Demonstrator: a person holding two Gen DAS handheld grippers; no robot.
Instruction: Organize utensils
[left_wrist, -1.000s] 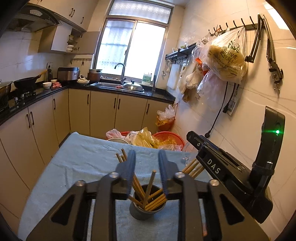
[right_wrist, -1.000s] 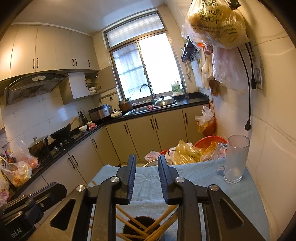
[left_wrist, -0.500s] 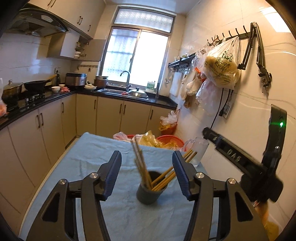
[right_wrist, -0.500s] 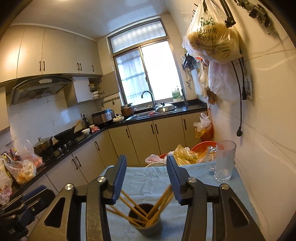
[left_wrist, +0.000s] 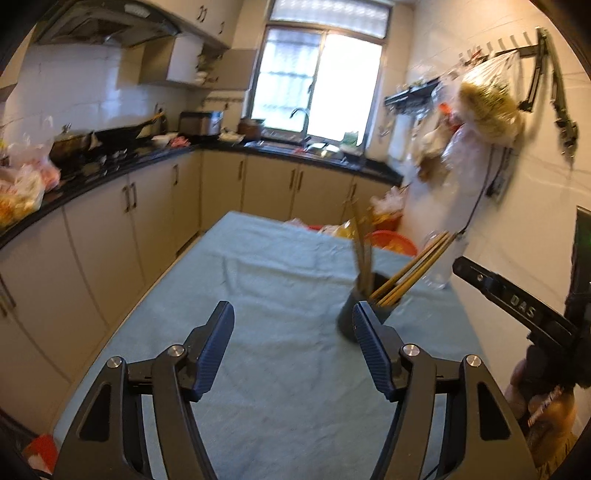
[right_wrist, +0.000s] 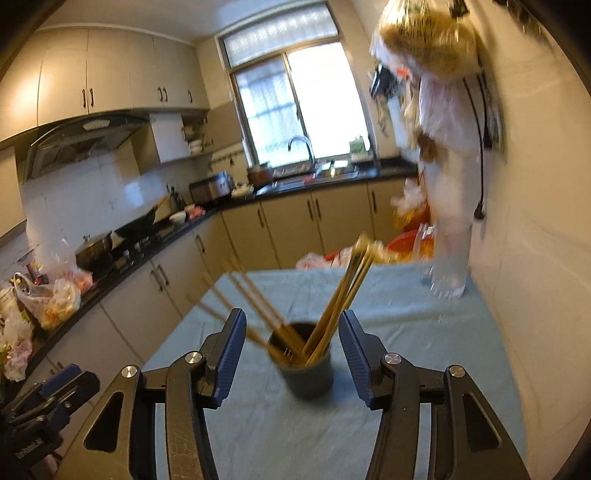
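While both pairs of jaws are opening, neither has anything pressed between its pads. The left gripper (left_wrist: 293, 332) stands wide over bare blue-green cloth (left_wrist: 280, 387), with nothing in the gap between its ribbed fingers (left_wrist: 216, 350). The dark cup (left_wrist: 364, 312) sits on the cloth just beyond and to the right of that gap; the tip of the left gripper's right-hand finger overlaps the cup's lower side in the picture, though whether it touches the cup I cannot tell. Wooden chopsticks (left_wrist: 410, 271) stand in the cup in two bunches, one near upright, the other leaning far to the right toward a clear glass (left_wrist: 437, 275) by the wall.

From the right wrist camera, the right gripper (right_wrist: 291, 332) frames the same cup (right_wrist: 303, 365): the cup stands upright on the cloth (right_wrist: 406, 369) between and slightly beyond the two blue-padded fingers (right_wrist: 231, 354), apart from both pads. Its chopsticks (right_wrist: 343, 295) fan out, one bunch tilting left across the left-hand finger's tip, the other rising up and to the right. The sticks are blurred, so their count is uncertain. The glass (right_wrist: 448, 266) stands well apart at the far right of the table, beside the tiled wall. The other gripper's body shows at the lower left of this view.
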